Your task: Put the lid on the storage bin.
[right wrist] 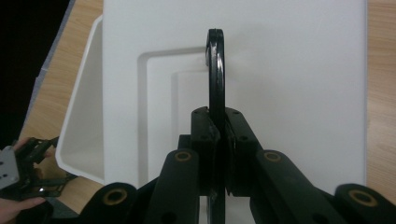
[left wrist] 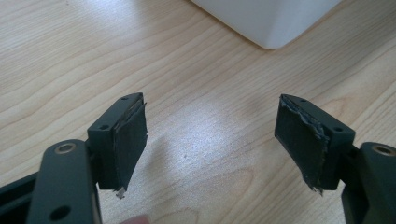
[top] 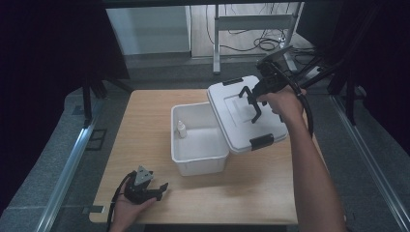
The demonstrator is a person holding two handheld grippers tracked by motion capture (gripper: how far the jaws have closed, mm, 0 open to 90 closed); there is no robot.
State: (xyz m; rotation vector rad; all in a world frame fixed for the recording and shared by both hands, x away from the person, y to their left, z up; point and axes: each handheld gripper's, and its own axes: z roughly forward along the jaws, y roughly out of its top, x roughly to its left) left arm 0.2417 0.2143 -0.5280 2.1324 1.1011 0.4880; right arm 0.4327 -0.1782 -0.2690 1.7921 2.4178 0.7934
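Observation:
A white plastic box [top: 198, 157] stands open in the middle of the table, with a small white bottle [top: 181, 129] inside at its left wall. Its white lid [top: 232, 113] with black latches hangs tilted over the box's right side. My right gripper [top: 258, 92] is shut on the lid's black handle [right wrist: 215, 70], which runs up between the jaws over the lid [right wrist: 289, 84]. My left gripper [top: 162, 188] rests low on the table near the front left edge, open with nothing between its fingers [left wrist: 126, 140]. The box's corner [left wrist: 271, 23] lies just ahead of it.
The wooden table [top: 145, 145] ends close behind the left hand. Beyond its far edge stand a metal table frame [top: 217, 38] and cables on the floor [top: 261, 43]. Dark curtains and stands flank both sides.

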